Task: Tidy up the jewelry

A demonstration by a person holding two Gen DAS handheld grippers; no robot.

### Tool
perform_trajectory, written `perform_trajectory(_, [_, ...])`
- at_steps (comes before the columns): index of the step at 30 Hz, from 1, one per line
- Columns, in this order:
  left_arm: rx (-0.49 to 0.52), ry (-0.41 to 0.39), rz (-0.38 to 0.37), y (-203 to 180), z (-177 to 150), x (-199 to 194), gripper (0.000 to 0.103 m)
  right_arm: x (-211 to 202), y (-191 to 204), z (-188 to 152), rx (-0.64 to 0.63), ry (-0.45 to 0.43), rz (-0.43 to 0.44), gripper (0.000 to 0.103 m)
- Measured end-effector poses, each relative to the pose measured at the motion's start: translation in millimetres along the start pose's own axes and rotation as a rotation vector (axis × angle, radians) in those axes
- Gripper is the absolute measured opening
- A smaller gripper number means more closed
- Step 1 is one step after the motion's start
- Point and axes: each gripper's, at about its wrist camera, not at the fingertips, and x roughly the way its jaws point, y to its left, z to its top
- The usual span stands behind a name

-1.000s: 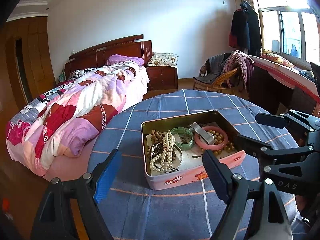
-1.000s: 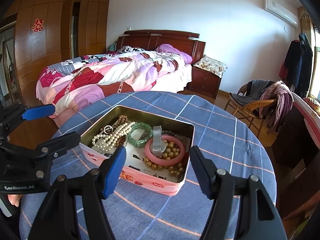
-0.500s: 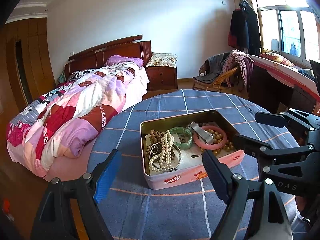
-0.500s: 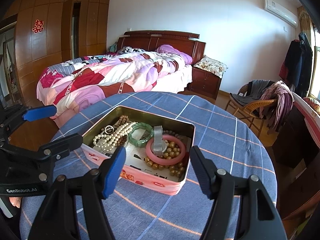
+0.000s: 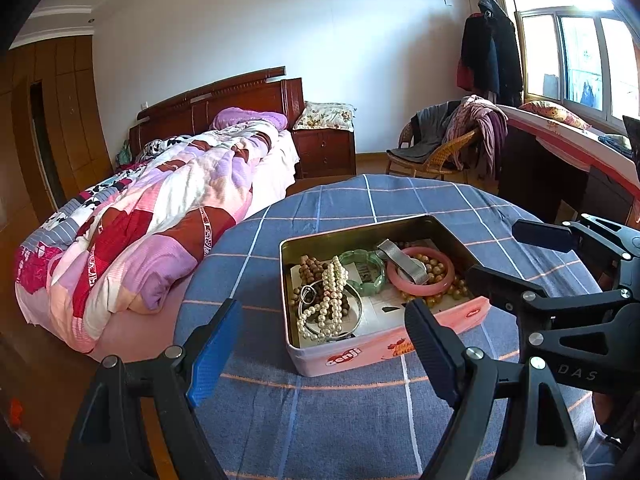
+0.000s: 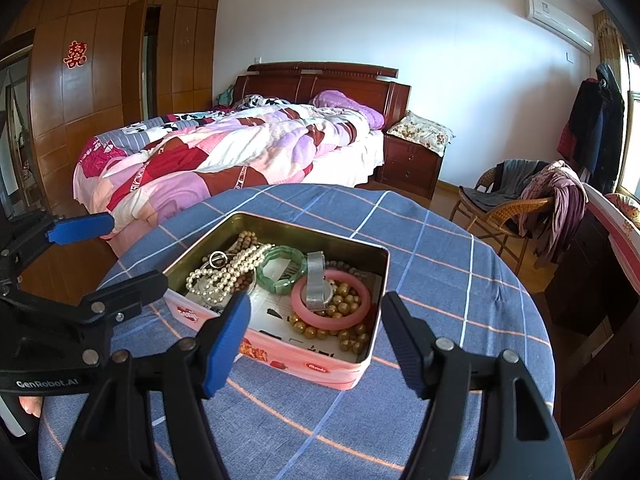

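An open pink tin [image 5: 400, 346] [image 6: 320, 368] sits on the round table with the blue checked cloth [image 5: 360, 420] [image 6: 440, 264]. It holds a pearl necklace [image 5: 332, 300] [image 6: 232, 270], a green bangle [image 5: 366, 270] [image 6: 280, 270], a pink bangle [image 5: 420, 276] [image 6: 332, 308], a silver watch [image 5: 404, 266] [image 6: 318, 284], gold beads [image 6: 348, 336] and brown beads [image 5: 310, 270]. My left gripper [image 5: 324, 350] is open and empty just before the tin's near left corner. My right gripper [image 6: 316, 340] is open and empty, low over the tin's near edge.
A bed with a patchwork quilt [image 5: 160, 208] [image 6: 240, 152] stands close behind the table on the left. A wicker chair with clothes [image 5: 452, 148] [image 6: 520, 200] and a desk [image 5: 580, 168] stand to the right. A nightstand [image 5: 324, 152] is by the far wall.
Both grippers have crept slightly nearer the tin. Both stay open and empty. The jewelry in the tin has not moved.
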Motion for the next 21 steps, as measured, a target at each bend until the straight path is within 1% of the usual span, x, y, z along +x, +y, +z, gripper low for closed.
perform_trajectory(9, [0.011, -0.019, 0.001, -2.9, 0.5, -3.3, 0.084, 0.2, -0.5, -0.6, -0.001, -0.002, 0.0, 0.071])
perform_trajectory(11, [0.005, -0.018, -0.002, -2.7, 0.5, -3.0, 0.086, -0.1, 1.1, 2.0, -0.001, -0.004, 0.001, 0.071])
perform_trajectory(12, [0.004, -0.018, 0.001, -3.2, 0.8, -2.9, 0.089, 0.3, 2.1, 2.4, -0.002, -0.004, 0.0, 0.071])
perform_trajectory(17, [0.0, -0.026, 0.025, -2.8, 2.5, -3.4, 0.092, 0.0, 1.4, 3.6, -0.001, -0.004, -0.001, 0.071])
perform_trajectory(21, [-0.004, -0.021, 0.057, -1.7, 2.9, -1.4, 0.094, 0.9, 1.8, 4.7, -0.001, -0.003, 0.001, 0.071])
